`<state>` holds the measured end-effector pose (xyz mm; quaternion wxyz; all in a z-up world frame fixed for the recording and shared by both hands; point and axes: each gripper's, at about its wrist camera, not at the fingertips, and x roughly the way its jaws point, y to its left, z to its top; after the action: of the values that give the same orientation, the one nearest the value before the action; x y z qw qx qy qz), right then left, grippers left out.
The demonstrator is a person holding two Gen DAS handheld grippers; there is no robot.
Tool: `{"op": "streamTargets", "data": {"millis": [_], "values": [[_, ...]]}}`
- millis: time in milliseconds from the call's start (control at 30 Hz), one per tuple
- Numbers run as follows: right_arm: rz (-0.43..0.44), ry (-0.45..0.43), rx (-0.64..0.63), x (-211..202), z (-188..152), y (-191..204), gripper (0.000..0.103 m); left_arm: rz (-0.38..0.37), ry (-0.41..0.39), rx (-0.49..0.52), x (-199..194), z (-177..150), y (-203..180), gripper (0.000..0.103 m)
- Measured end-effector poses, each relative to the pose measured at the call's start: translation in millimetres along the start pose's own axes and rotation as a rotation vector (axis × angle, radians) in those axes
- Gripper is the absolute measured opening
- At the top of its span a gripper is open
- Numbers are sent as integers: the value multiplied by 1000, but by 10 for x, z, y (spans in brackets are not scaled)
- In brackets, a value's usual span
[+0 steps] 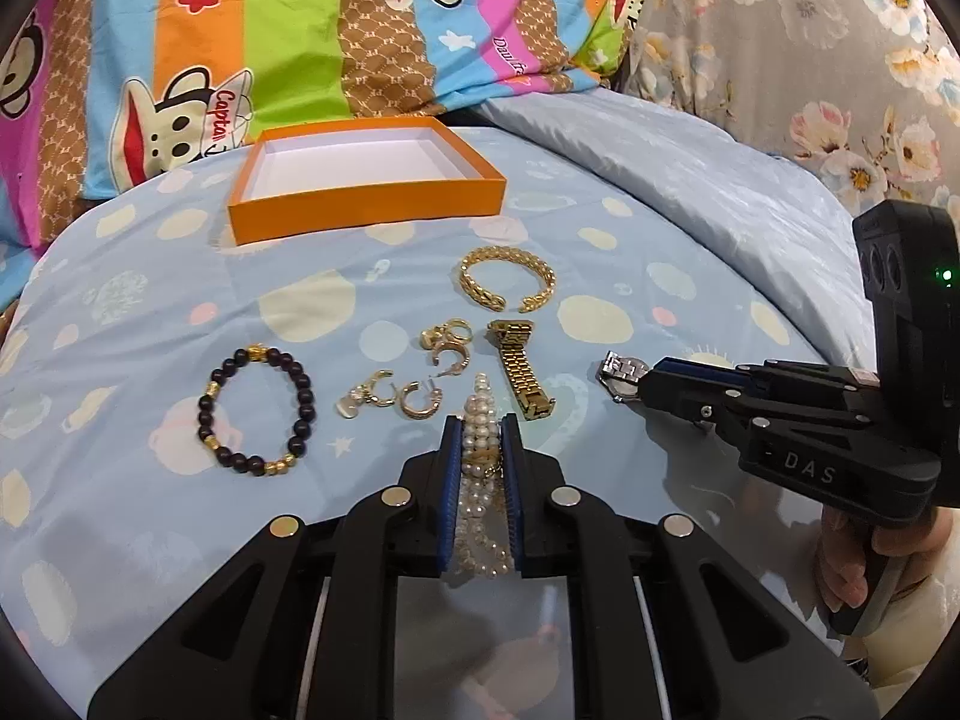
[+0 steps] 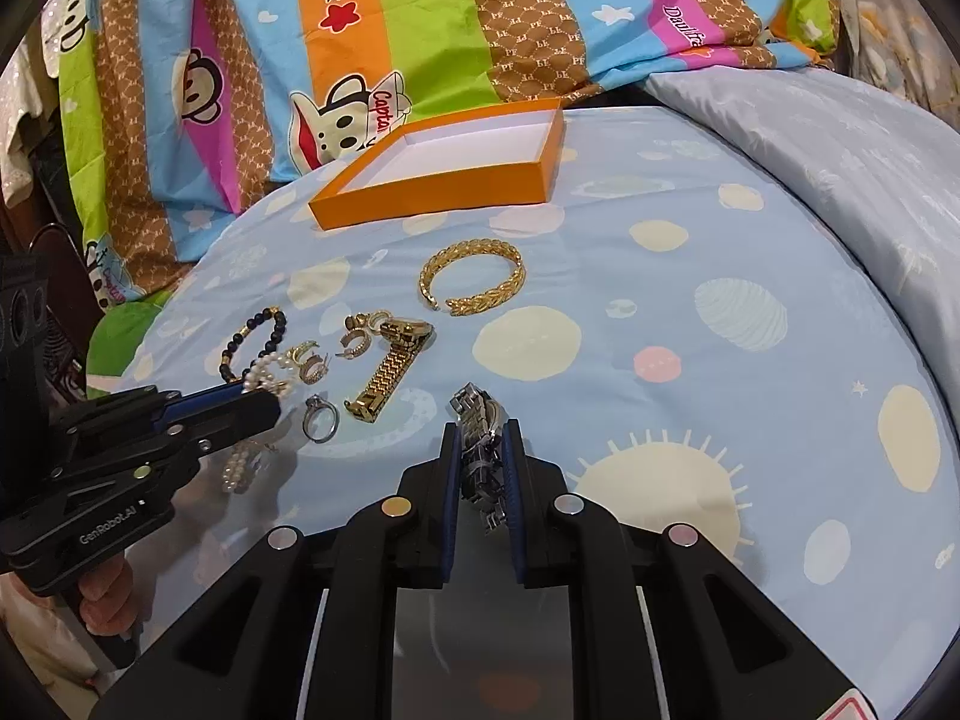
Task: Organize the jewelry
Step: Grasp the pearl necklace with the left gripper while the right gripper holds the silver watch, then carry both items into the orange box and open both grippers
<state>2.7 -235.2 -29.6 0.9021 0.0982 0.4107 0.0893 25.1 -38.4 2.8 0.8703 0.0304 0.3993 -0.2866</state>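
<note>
Jewelry lies scattered on a bed sheet point(image 1: 150, 300) of smooth pale-blue cloth printed with cream circles and planets. Farthest back sits an orange box point(image 1: 366, 204), shallow, rectangular, cardboard, white inside and with nothing in it. In front of it rests a gold cuff point(image 1: 507, 287) of braided links, an open ring shape. Nearer lie a gold watch band point(image 1: 521, 378) of flat metal links, small gold hoop earrings point(image 1: 414, 401), and a bracelet of round dark beads point(image 1: 257, 409) with gold spacers. A thin silver ring point(image 2: 320, 418) with a stone lies beside the watch band.

The left claw point(image 1: 483, 438) has its blue ribbed pads drawn narrow, clamped on a pearl bracelet point(image 1: 480, 420) of small round cream beads; strands bunch between the pads and trail below them onto the sheet. The right claw point(image 2: 483, 450) is likewise nearly closed, pinching a silver watch point(image 2: 477, 420) by its steel link band, the links dangling between the pads. A striped cartoon pillow point(image 1: 270, 30) stands behind the box.
</note>
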Motion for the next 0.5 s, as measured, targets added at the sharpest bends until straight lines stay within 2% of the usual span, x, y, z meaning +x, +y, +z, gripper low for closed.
{"op": "streamTargets", "data": {"millis": [267,500], "values": [[2,-74,-22,-200,200,77,12,35,-49,-61,-239,179,251,12],[-15,-138,-66,-261,669,119,12,101,-102,-52,-295,598,454,12]]}}
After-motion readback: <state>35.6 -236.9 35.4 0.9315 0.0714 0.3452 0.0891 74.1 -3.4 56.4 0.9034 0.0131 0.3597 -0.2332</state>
